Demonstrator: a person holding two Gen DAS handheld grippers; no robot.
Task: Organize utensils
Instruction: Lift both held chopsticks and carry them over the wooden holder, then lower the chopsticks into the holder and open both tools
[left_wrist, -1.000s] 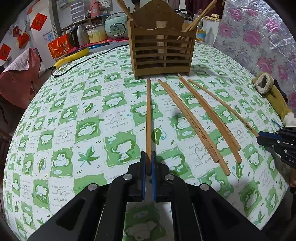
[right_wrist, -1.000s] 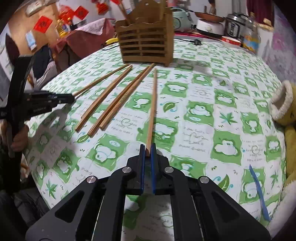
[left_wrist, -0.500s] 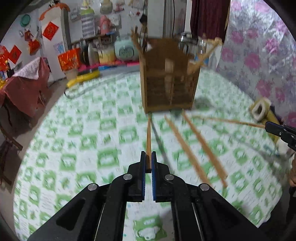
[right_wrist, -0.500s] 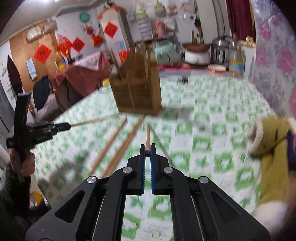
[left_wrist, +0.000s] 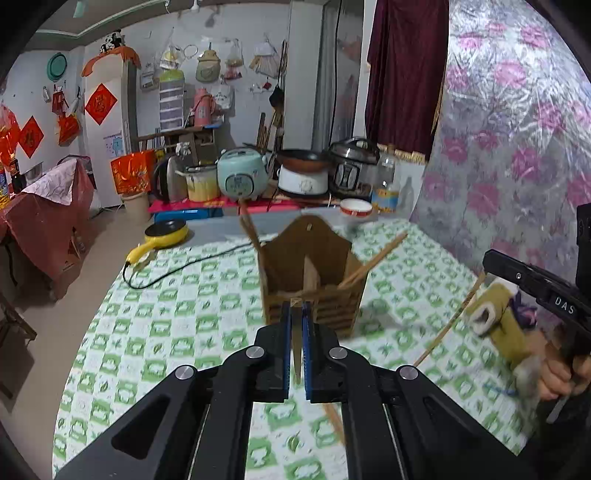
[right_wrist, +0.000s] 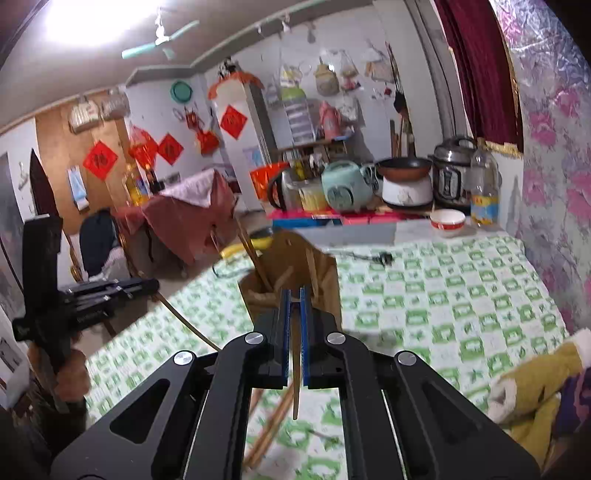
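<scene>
My left gripper is shut on a wooden chopstick and holds it in the air, pointing down toward the brown wooden utensil holder. My right gripper is shut on another chopstick, raised just before the same holder. Each gripper shows in the other's view, with its chopstick hanging from it: the right one and the left one. Several chopsticks stand in the holder. Others lie on the table below.
The round table has a green and white patterned cloth. A yellow slipper-like plush lies at the right edge. A yellow pan and a black cable lie at the far side. Kitchen appliances stand behind.
Both grippers have lifted their chopsticks off the table and tilted up, moving closer to the holder. The chopstick tips now hang in the air instead of lying on the cloth.
</scene>
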